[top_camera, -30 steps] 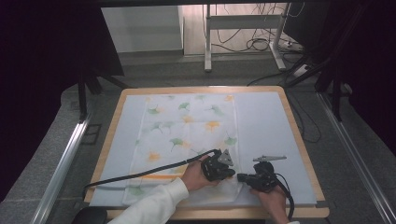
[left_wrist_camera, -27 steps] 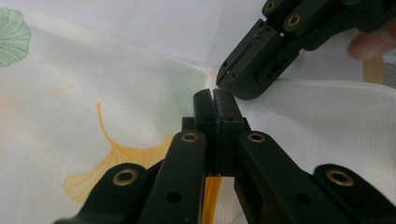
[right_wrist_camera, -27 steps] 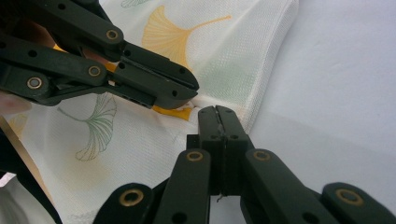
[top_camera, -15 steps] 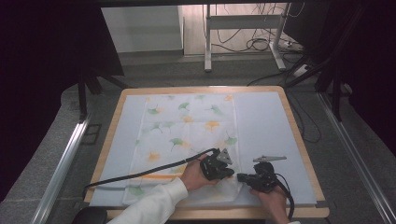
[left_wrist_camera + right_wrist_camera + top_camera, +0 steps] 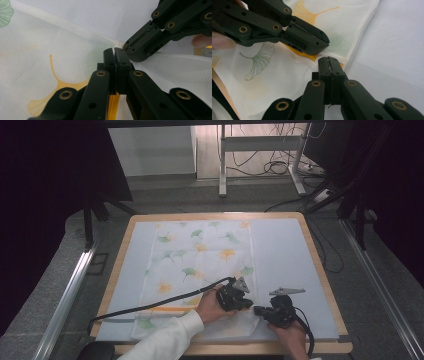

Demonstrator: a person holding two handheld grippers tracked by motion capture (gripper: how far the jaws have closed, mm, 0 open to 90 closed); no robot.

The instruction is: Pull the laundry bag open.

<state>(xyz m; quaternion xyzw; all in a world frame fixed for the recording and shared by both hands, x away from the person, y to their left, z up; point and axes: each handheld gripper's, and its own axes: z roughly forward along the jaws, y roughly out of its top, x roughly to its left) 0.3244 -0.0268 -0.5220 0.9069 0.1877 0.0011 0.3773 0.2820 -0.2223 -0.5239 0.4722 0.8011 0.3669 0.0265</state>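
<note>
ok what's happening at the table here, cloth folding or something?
A person works a gripper in each hand at the near right corner of a white cloth printed with ginkgo leaves, spread flat on the table. The left gripper and right gripper sit tip to tip, both with jaws closed. In the gripper views each seems to pinch the cloth's edge, though the fabric between the jaws is hard to make out. Whether a fold comes next can't be told; most of the cloth lies flat.
</note>
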